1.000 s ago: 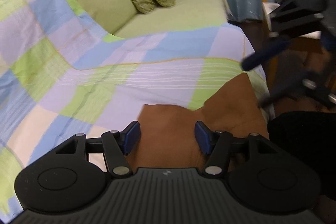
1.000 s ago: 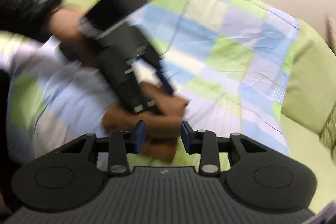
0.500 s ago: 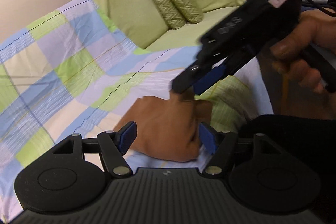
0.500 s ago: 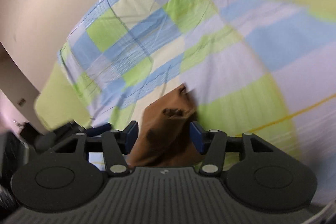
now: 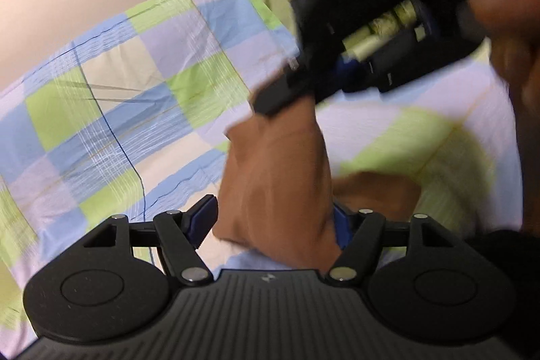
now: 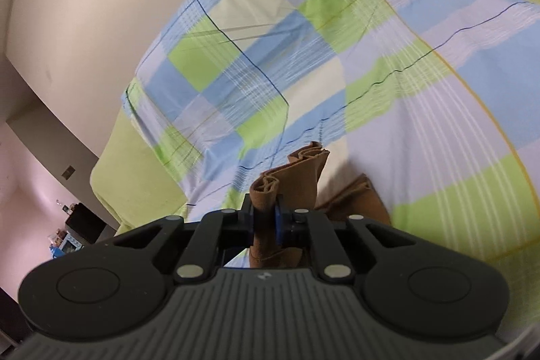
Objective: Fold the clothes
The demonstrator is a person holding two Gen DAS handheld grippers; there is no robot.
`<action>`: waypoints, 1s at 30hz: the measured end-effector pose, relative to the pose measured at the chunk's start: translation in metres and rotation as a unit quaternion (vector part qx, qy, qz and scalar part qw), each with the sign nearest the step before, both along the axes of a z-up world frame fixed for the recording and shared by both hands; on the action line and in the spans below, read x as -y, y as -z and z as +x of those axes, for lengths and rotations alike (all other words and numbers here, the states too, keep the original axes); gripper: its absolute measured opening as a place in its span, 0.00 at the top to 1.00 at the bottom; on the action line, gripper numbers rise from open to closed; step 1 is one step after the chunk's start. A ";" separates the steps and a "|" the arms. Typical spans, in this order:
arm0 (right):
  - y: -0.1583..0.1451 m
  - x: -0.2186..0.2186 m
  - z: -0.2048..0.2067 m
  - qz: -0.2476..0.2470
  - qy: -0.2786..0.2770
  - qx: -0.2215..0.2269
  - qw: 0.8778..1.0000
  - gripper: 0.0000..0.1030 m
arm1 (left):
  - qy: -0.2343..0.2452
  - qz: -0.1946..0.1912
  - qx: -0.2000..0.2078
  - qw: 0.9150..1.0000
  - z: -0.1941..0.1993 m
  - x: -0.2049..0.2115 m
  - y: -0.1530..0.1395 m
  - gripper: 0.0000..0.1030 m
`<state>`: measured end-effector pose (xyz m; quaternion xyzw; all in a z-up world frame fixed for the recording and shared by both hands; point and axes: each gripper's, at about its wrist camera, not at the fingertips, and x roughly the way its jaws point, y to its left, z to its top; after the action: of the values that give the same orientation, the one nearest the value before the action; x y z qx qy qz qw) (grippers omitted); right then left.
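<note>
Right wrist view: right gripper (image 6: pixel 266 220) has its jaws closing, pads pinched on a bunched edge of the brown garment (image 6: pixel 297 177); several layers of the hem show as a wavy stack just ahead of the fingertips.
Left wrist view: left gripper (image 5: pixel 273 223) has its jaws opening and wide; the brown garment (image 5: pixel 280 177) hangs between them, touching or nearly touching the right-hand pad, clear of the other; not gripped.
Garment position: partly lifted off the checked sheet (image 5: pixel 135 110), upper end held at the right gripper's tip (image 5: pixel 266 105), the rest trailing to the right on the sheet.
Surface: checked blue, green and white sheet draped over a light-green sofa (image 6: pixel 135 164); pale wall behind.
Person: a blurred hand (image 5: pixel 513 32) carries the right gripper across the top right of the left wrist view.
Done so far (judgement): the cloth looks gathered into layers at the held edge, so some doubling seems made; the shape is loose, not a flat packet.
Left to do (judgement): lay it flat, square the edges, complete the remaining fold and set it down.
Unclear: garment type cannot be told; motion blur hides the far end.
</note>
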<state>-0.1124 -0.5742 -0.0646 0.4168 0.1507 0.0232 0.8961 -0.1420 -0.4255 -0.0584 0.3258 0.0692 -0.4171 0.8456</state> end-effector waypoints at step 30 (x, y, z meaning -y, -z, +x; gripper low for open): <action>0.056 -0.046 -0.038 0.047 0.093 -0.029 0.994 0.95 | -0.057 -0.052 -0.080 0.994 0.036 -0.065 0.016 0.15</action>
<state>-0.1505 -0.5279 -0.1205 0.4709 0.1360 -0.0649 0.8692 -0.1055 -0.3608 -0.0742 0.2425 0.1339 -0.3957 0.8756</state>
